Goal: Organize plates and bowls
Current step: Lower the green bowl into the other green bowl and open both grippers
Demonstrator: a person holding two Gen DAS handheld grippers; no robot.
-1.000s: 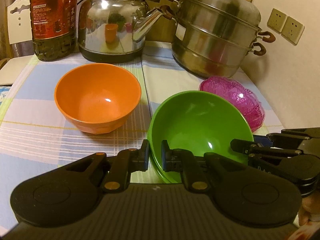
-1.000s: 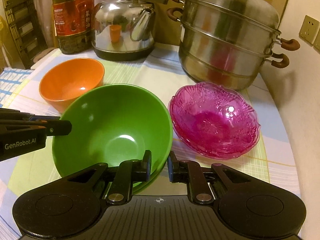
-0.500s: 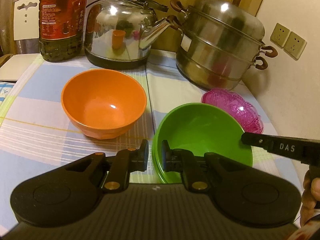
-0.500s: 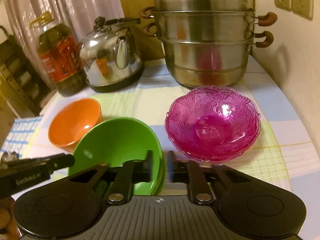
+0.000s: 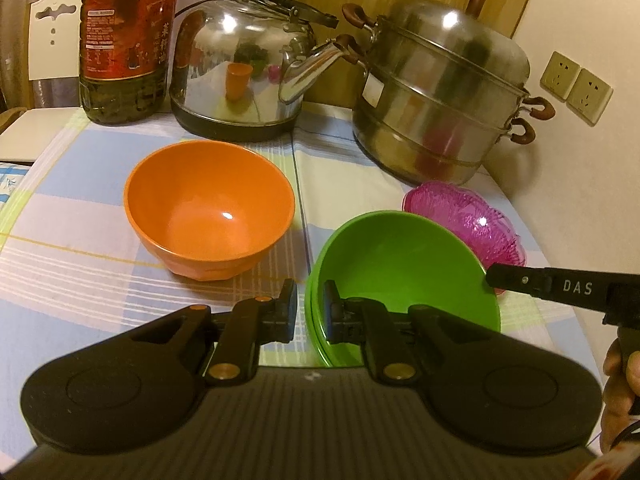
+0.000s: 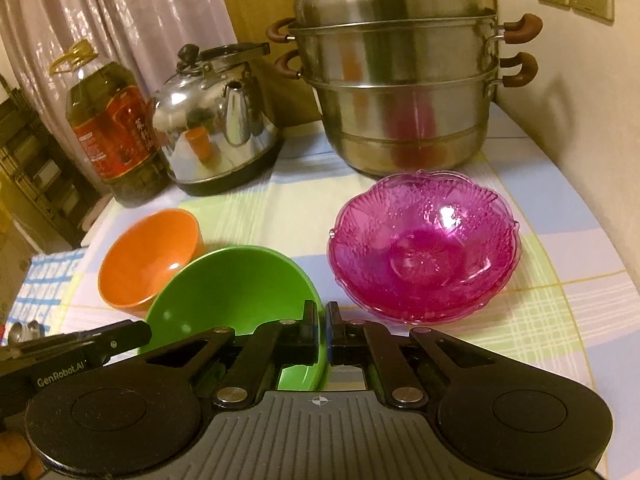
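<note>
Green plastic sits in both grips at once: the green bowl (image 5: 404,280) is pinched at its near-left rim by the left gripper (image 5: 310,312) and at its near-right rim by the right gripper (image 6: 323,332), each pair of jaws closed tight on the thin wall with one pad inside and one outside. In the left wrist view a second green edge shows just under the rim, so this may be two bowls nested, though I cannot be sure. Holding opposite sides looks like a way to keep so wide a bowl level and steady for carrying; it appears tilted, its far edge raised toward the cameras.

On the checked tablecloth (image 5: 80,240), the orange bowl (image 5: 210,208) stands upright and empty to the far left, close to the green one but apart from it. The pink glass bowl (image 6: 424,244) rests on the right, also empty, just in front of the steel steamer pot (image 6: 400,80). A kettle (image 5: 240,68) and an oil bottle (image 5: 124,40) line the far edge.

Nothing lies in any bowl, so they could nest. My guess is the green bowl goes into or under one of its neighbours next.
</note>
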